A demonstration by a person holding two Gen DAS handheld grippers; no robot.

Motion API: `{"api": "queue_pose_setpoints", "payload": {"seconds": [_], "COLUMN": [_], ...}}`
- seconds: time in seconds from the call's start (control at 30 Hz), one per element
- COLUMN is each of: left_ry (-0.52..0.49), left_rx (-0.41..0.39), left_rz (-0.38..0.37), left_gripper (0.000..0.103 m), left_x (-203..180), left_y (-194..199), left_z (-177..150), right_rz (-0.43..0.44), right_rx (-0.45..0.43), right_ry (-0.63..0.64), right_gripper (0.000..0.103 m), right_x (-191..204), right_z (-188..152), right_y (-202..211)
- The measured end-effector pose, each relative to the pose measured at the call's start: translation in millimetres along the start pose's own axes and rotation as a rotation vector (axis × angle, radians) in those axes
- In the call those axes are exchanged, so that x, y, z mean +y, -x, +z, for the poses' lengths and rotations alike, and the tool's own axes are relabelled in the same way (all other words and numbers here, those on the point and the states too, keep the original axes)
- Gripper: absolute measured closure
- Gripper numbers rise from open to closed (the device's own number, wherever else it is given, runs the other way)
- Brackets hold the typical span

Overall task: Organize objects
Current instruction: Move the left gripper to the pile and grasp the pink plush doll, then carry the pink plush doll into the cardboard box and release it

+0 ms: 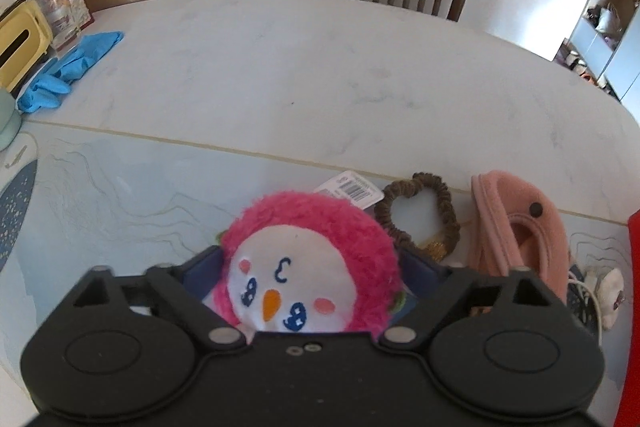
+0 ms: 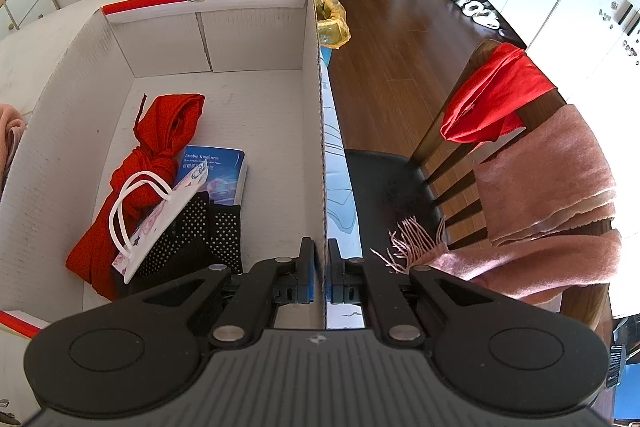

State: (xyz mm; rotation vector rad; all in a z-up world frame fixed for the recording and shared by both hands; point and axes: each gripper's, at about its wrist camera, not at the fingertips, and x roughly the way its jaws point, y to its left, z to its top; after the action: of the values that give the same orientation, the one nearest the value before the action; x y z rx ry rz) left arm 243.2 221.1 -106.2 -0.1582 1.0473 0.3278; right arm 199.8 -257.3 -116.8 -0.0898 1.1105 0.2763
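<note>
Fuzzy plush toy [image 1: 308,267]; corrugated cardboard box [image 2: 256,39]

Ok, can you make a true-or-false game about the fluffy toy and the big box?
1. The pink plush toy sits between the left tongs. True.
2. The right tongs pinch the wall of the white box. True.
3. The box holds nothing. False: a red cloth, a blue book and more lie inside.
4. The brown hair tie lies in the box. False: it lies on the table beside the toy.
5. A pink scarf hangs on a chair. True.
</note>
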Motion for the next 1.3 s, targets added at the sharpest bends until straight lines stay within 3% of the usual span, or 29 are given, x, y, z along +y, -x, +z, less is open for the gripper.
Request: {"api": "queue_pose_setpoints", "payload": {"seconds": [0.33,0.57,1.13,1.3], "left_ry": [-0.02,-0.073,-0.309,-0.391], "left_rx": [-0.014,-0.042,-0.181,-0.2], "left_rz": [0.003,-0.022,-0.265,-0.328], "left_gripper": [0.031,0.033,0.032,0.032], "left_x": [-0.1,-19.6,-114.3,-148.5], "left_y": [10.5,38.5,156.2,172.3], "left_z": [-3.6,-8.9,-27.6,-35.8], "right_rz": [0.003,0.005,0.012,0.018], "right_rx": [0.001,0.0,-0.01,-0.012], "right_ry": [0.004,0.007,0.021,0.021], "right_gripper": [0.097,0.097,0.098,0.098], "right_x": [-0.8,-0.6,-0.3,-1.2], "right_z": [-0.2,-0.3,-0.5,-0.7], "right_y": [-0.6,-1.2,-0.3,-0.3]}}
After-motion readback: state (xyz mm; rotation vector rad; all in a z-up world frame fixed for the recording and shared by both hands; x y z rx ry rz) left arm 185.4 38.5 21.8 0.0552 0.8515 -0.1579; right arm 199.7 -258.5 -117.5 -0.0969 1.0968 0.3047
